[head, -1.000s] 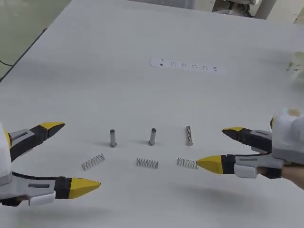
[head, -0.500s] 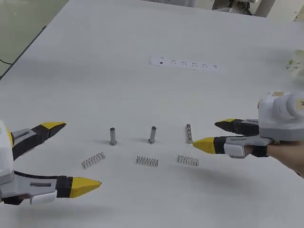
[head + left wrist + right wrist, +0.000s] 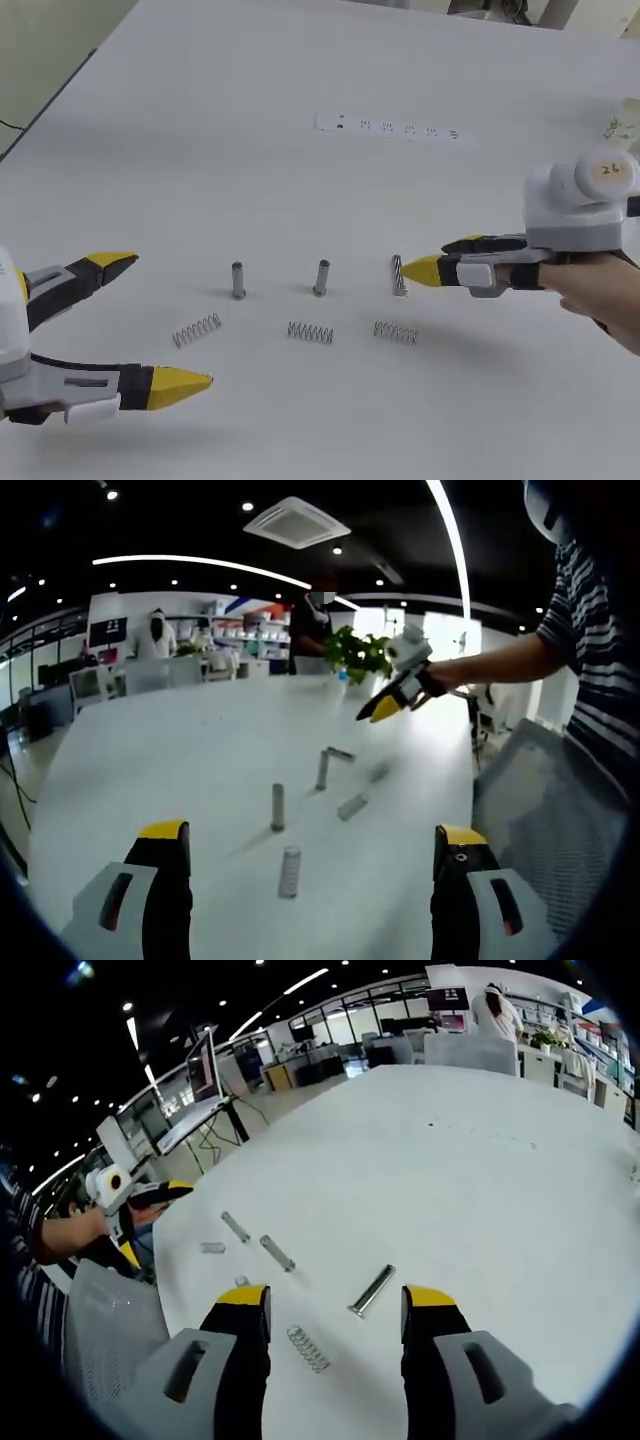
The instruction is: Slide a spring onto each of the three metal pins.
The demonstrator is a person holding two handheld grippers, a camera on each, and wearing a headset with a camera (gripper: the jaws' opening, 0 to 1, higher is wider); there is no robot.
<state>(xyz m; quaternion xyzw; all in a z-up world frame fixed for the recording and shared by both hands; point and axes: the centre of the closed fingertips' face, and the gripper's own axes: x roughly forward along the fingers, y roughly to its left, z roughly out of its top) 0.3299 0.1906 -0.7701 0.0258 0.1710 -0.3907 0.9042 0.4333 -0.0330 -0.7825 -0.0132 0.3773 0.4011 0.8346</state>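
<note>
Head view: the left gripper [image 3: 148,320] hangs wide open at the near left. The right gripper [image 3: 438,258] has its tips just right of the rightmost pin [image 3: 398,276]. Two upright pins [image 3: 237,280] stand further left, with three springs [image 3: 310,332] lying nearer.

Left gripper view: spread jaws frame the nearest spring [image 3: 290,870].

Right gripper view: the parted jaws hold nothing, and the rightmost pin lies flat between them.

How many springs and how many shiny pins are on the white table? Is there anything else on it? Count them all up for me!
Springs: 3
Metal pins: 3
Power strip: 1
Total: 7
</note>
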